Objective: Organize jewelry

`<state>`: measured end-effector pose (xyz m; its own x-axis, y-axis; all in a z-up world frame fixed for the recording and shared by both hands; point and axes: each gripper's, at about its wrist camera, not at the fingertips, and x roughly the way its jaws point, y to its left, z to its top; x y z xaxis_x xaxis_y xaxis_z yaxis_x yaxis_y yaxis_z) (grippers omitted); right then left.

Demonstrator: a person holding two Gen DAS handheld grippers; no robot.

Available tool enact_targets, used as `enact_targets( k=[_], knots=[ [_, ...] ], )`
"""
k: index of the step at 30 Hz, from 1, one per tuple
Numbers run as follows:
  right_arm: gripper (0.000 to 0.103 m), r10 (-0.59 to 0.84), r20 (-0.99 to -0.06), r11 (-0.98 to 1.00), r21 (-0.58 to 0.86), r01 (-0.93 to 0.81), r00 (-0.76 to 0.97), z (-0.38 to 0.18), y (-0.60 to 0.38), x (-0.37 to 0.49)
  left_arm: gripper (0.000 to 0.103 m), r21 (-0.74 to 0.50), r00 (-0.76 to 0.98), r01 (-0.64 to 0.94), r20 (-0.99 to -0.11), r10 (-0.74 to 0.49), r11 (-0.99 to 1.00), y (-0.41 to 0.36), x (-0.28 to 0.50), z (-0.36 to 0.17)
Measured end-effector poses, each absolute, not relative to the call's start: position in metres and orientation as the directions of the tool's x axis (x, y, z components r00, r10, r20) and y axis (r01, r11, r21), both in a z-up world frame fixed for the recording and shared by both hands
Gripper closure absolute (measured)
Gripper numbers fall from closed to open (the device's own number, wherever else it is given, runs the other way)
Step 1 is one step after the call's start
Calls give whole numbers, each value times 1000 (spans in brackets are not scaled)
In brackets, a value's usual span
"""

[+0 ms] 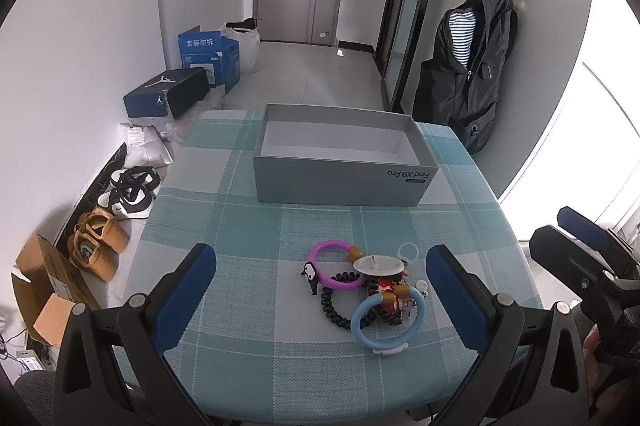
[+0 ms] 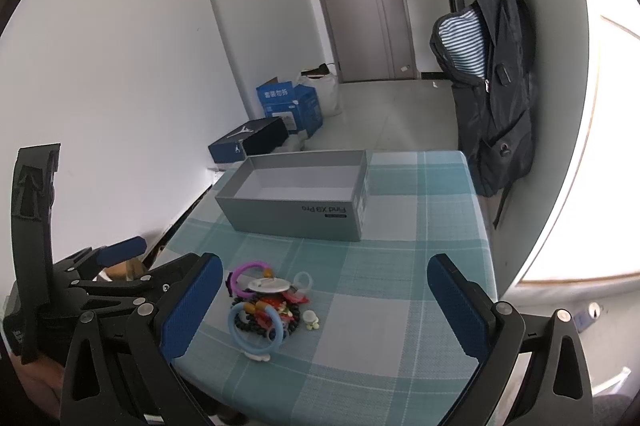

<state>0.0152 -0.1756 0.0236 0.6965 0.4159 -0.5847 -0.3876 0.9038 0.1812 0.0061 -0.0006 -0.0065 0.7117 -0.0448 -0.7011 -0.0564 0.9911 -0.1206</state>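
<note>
A heap of jewelry lies on the teal checked tablecloth (image 1: 248,226): a purple ring bracelet (image 1: 335,266), a light blue ring bracelet (image 1: 386,322), a white round disc (image 1: 378,264), a black coiled band (image 1: 332,310) and red and dark beads (image 1: 386,292). Behind it stands an open grey box (image 1: 344,181), empty inside. My left gripper (image 1: 320,290) is open, its blue pads either side of the heap and above it. My right gripper (image 2: 324,306) is open too, with the jewelry heap (image 2: 268,306) toward its left pad. The grey box (image 2: 296,218) sits beyond.
Shoes (image 1: 132,191), a cardboard box (image 1: 44,286) and shoe boxes (image 1: 168,93) lie on the floor left of the table. A dark backpack (image 1: 472,65) hangs at the right wall. The table's right edge (image 2: 484,226) drops off near a bright window.
</note>
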Motion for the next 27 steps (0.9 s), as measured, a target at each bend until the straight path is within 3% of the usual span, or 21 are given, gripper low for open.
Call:
enact_targets(
  k=[11, 27],
  knots=[
    [0, 414, -586, 905, 184, -383, 697, 23, -176, 16, 1, -131, 706, -54, -706, -55, 990, -1, 6, -8],
    [0, 325, -613, 944, 160, -289, 720, 20, -193, 24, 1, -247, 600, -27, -779, -182, 969, -10, 5, -32]
  ],
)
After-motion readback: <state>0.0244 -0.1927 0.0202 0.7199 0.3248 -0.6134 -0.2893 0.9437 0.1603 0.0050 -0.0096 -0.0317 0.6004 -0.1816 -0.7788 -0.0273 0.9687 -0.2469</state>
